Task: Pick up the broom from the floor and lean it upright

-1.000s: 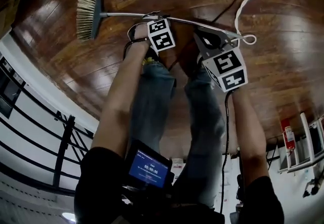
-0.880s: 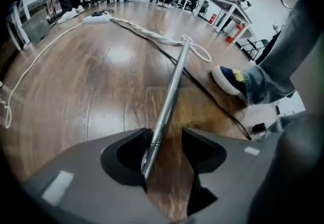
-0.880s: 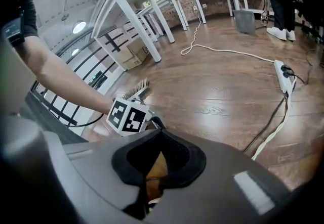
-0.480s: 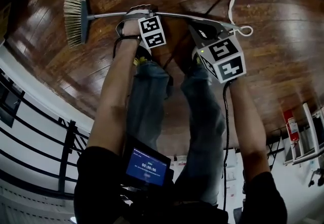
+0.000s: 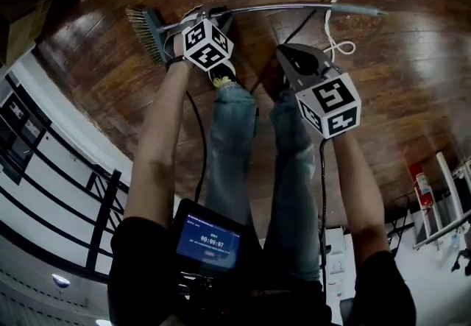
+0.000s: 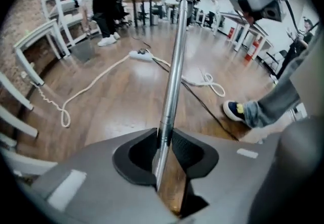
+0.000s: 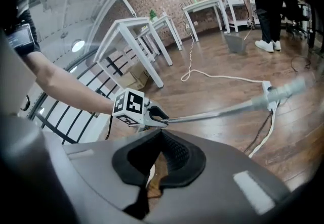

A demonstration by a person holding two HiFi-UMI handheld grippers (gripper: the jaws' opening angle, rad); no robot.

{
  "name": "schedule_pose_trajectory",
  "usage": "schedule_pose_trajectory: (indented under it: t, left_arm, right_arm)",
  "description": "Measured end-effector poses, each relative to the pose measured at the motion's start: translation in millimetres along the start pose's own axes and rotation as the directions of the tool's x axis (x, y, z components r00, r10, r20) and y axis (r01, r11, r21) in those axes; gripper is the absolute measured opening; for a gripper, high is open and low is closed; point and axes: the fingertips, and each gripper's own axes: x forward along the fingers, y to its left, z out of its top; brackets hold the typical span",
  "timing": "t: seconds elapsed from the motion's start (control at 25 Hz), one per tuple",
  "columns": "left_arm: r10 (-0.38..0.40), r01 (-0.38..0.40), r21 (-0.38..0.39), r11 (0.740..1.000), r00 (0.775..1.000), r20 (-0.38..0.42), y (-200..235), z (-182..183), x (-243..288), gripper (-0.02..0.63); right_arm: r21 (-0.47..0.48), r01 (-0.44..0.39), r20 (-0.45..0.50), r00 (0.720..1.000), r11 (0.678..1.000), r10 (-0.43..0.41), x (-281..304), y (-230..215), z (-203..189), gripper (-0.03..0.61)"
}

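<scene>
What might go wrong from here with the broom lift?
Only the left gripper holds the broom, near its brush end. Its jaws have just been closing on the handle, so the long free end may swing or slip.
The right gripper is shut and empty, giving no support.
A white cord lies near the feet and may snag.

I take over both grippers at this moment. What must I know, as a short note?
Left gripper: its jaws have just been closing and now clamp the broom handle near the brush.
Right gripper: shut, empty, apart from the broom.
Broom: handle roughly level, seemingly off the floor.
Done: the grasp. Left: stand it up and lean it.
</scene>
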Motion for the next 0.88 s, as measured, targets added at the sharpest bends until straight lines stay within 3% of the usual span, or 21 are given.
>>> schedule_pose_trajectory:
  t: [0.12, 0.2, 0.32, 0.44, 0.52, 0.64, 0.76, 0.88]
  left_arm:
    - [0.115, -0.097, -0.162, 0.982, 0.988, 0.105, 44.1, 15.8, -71.8, 0.104]
    - [0.213, -0.162, -0.282, 0.946, 0.964, 0.161, 74.8, 15.2, -115.4, 0.098]
    - [0.346, -0.206, -0.484, 0.851, 0.913, 0.219, 104.3, -1.0, -170.3, 0.097]
    - [0.429, -0.187, -0.624, 0.759, 0.865, 0.262, 106.6, -19.8, -213.4, 0.098]
    - [0.469, -0.176, -0.669, 0.722, 0.835, 0.287, 101.3, -29.2, -233.7, 0.099]
    - [0.528, -0.195, -0.688, 0.699, 0.790, 0.312, 97.6, -35.7, -252.8, 0.098]
    - [0.554, -0.210, -0.686, 0.696, 0.766, 0.327, 96.3, -36.5, -275.4, 0.098]
    - [0.604, -0.199, -0.741, 0.642, 0.726, 0.328, 101.1, -47.7, -310.6, 0.098]
  right_arm:
    - [-0.005, -0.002, 0.110, 0.994, 1.000, 0.002, -29.5, 27.6, 55.6, 0.005]
    - [-0.018, -0.005, 0.176, 0.984, 1.000, 0.008, -41.9, 41.0, 93.4, 0.005]
    - [-0.063, -0.001, 0.258, 0.966, 0.998, 0.017, -56.7, 62.3, 145.2, 0.005]
    - [-0.121, -0.015, 0.300, 0.952, 0.993, 0.051, -67.3, 95.0, 185.9, 0.022]
    - [-0.195, -0.055, 0.312, 0.943, 0.979, 0.115, -62.3, 125.8, 212.1, 0.175]
    - [-0.348, -0.094, 0.297, 0.933, 0.933, 0.205, -33.9, 175.7, 258.2, 0.229]
    - [-0.480, -0.156, 0.273, 0.909, 0.863, 0.316, -4.7, 246.7, 295.0, 0.290]
    - [-0.646, -0.190, 0.217, 0.882, 0.739, 0.417, 7.8, 324.7, 302.0, 0.316]
